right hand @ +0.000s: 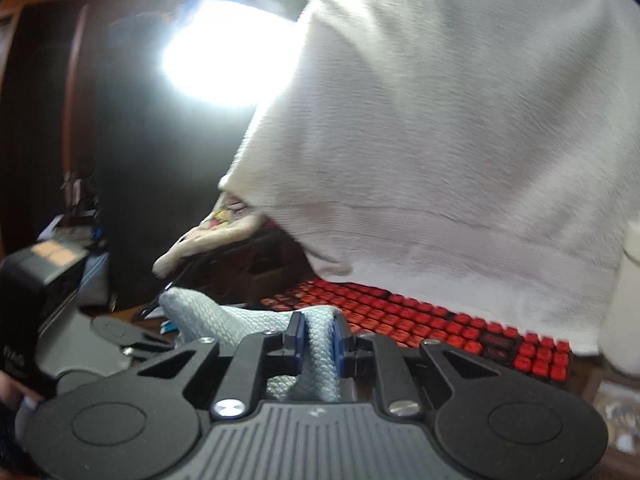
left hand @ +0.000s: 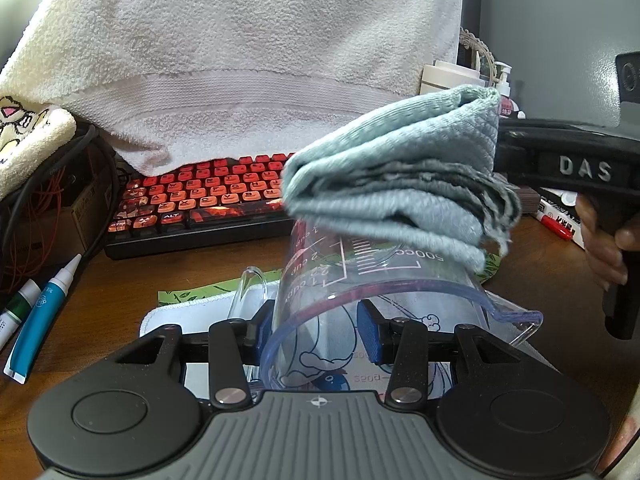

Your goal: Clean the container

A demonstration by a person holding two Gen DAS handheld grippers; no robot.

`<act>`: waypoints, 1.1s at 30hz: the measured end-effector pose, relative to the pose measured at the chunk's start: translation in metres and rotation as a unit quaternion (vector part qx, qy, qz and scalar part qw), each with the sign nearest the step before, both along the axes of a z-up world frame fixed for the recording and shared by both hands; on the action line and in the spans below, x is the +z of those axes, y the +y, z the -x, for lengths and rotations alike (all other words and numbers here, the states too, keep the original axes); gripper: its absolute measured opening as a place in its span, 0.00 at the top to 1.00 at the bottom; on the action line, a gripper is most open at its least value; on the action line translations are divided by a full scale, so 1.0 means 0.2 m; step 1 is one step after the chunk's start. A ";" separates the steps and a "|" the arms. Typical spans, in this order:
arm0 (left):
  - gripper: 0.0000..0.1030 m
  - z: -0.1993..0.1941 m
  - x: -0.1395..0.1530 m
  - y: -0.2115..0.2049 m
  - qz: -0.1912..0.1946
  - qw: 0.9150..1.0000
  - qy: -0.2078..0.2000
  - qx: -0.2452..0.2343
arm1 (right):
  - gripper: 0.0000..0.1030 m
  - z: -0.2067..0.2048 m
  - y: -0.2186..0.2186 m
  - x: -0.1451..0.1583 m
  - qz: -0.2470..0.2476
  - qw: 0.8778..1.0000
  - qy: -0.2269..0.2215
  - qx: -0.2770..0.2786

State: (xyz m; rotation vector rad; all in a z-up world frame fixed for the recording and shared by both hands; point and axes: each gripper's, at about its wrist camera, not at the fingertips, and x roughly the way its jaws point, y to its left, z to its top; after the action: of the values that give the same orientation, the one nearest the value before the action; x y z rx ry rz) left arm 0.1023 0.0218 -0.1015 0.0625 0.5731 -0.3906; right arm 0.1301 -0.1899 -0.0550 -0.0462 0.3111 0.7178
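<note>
Clear, stiff, slippery plastic jug [left hand: 384, 292], gripped by its rim at lower centre in the left gripper [left hand: 316, 330], is met by a soft cloth [left hand: 400, 188] pinched in the right gripper [right hand: 318, 338].

Left wrist view is sharp and evenly lit, with fisheye bending and dark corners. Right wrist view is motion-blurred, a window [right hand: 224, 60] blown out white.
</note>
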 end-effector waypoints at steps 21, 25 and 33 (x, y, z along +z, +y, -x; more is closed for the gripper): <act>0.58 0.00 0.00 0.00 0.000 1.000 0.000 0.000 | 0.21 0.05 -0.04 0.05 -0.041 0.997 -0.004 0.061; 0.58 0.00 0.00 0.00 0.000 1.000 0.000 0.000 | 0.17 0.04 -0.02 0.03 -0.023 0.999 0.002 0.044; 0.58 0.00 0.00 -0.01 0.000 1.000 0.000 0.000 | 0.17 -0.03 0.00 -0.02 -0.041 0.996 0.041 0.060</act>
State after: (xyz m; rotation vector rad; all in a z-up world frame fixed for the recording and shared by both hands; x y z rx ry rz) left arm 0.1024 0.0208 -0.1016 0.0625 0.5734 -0.3899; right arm 0.1351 -0.1894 -0.0582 0.0428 0.3596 0.8533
